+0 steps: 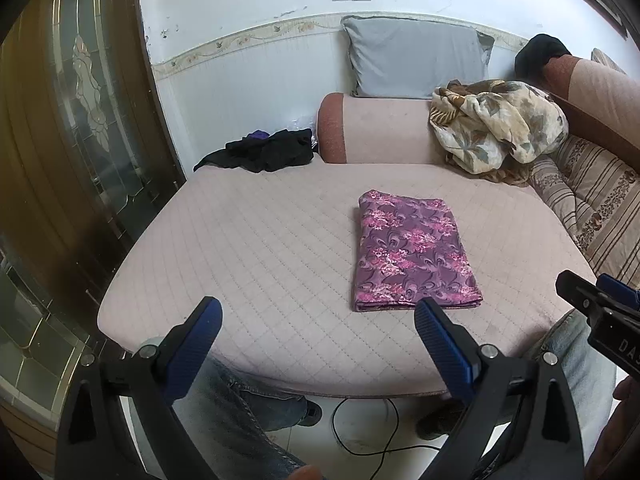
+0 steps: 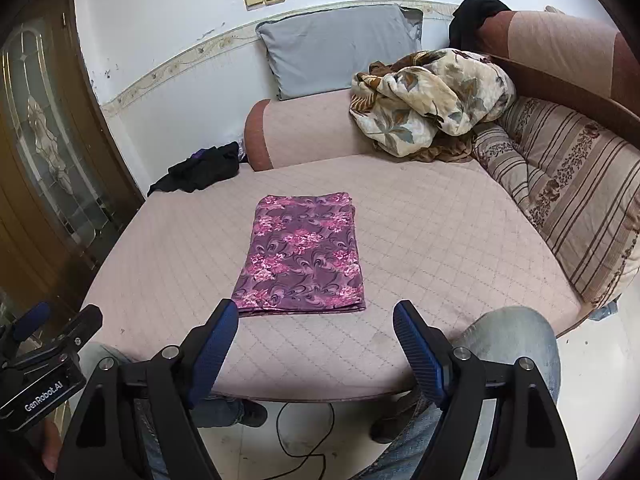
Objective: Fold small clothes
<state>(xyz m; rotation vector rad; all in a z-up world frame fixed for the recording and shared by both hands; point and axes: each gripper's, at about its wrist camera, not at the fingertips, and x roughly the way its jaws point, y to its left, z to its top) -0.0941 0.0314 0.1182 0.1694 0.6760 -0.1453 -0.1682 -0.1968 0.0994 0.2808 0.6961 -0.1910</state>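
A purple cloth with pink flowers (image 1: 414,252) (image 2: 304,258) lies folded into a neat rectangle on the pink quilted sofa seat (image 1: 260,248) (image 2: 420,248). My left gripper (image 1: 318,314) hovers open above the seat's front edge, to the left of the cloth's near end, with nothing between its blue pads. My right gripper (image 2: 316,318) is open too, just in front of the cloth's near edge and empty. Each gripper shows at the edge of the other's view, the right gripper (image 1: 600,304) and the left gripper (image 2: 52,336).
A heap of black clothes (image 1: 264,150) (image 2: 202,172) lies at the seat's far left corner. A floral blanket (image 1: 500,124) (image 2: 432,100), grey pillow (image 1: 416,60) and striped cushion (image 2: 568,184) sit behind and right. The person's jeans-clad knees (image 2: 508,344) and a black cable (image 1: 372,432) are below.
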